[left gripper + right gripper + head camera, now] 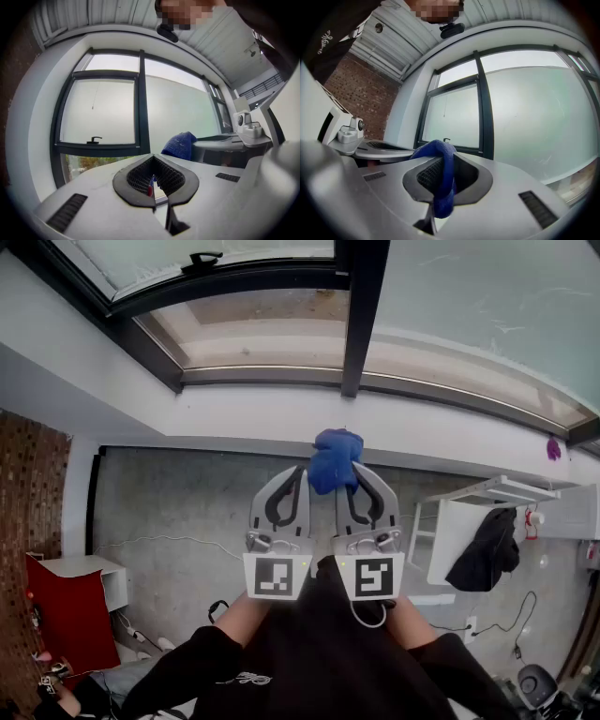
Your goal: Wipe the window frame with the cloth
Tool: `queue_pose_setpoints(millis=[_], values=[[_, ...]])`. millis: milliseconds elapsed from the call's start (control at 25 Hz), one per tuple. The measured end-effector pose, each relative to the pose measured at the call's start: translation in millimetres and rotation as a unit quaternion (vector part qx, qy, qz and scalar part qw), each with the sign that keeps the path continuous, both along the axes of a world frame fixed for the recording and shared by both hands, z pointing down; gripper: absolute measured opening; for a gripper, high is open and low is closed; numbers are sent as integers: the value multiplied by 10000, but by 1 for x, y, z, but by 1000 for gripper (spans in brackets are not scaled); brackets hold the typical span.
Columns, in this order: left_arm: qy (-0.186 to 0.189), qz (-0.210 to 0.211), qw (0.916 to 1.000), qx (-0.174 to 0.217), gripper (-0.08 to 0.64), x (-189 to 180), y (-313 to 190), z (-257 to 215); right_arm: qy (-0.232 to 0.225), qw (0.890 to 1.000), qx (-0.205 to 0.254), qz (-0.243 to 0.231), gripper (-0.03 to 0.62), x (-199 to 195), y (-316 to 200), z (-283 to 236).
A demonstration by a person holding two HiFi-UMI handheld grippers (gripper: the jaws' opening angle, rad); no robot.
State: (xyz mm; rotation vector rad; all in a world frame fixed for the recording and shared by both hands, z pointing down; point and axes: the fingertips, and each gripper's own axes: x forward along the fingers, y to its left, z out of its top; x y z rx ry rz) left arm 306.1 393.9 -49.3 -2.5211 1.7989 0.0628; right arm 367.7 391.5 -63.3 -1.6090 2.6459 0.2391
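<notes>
A blue cloth (334, 459) is bunched up in my right gripper (346, 480), whose jaws are shut on it. In the right gripper view the cloth (443, 173) hangs folded through that gripper (439, 190). My left gripper (301, 474) sits close beside it on the left, shut and holding nothing (154, 183); from there the cloth (180, 144) shows off to the right. Both grippers hover just below the white sill (262, 413). The dark window frame (362, 315) (142, 108) (486, 108) stands beyond them, untouched.
A window handle (202, 259) sits on the left sash. A small purple thing (553, 448) rests at the sill's right end. On the floor below are a white table (469, 512) with a dark jacket (487, 549), a red cabinet (70, 615) and cables.
</notes>
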Motion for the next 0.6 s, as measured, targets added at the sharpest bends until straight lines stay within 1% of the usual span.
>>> queue_pose_setpoints(millis=[120,280,480,600], values=[[49,2,10000,-31,5,0,0,1,-61,10000,27,12,23,1,-1,-1],[56,-14,10000,-65,5,-4,1,4,-24,10000,2,-28,23,-3,1,3],[151,-53,9998,-84,5,-22,3,7,-39,10000,-12,-78,23,-20,3,5],[144,-33,9998,-156,5,-32,3,13,10,9999,-90,-136,23,-32,3,10]])
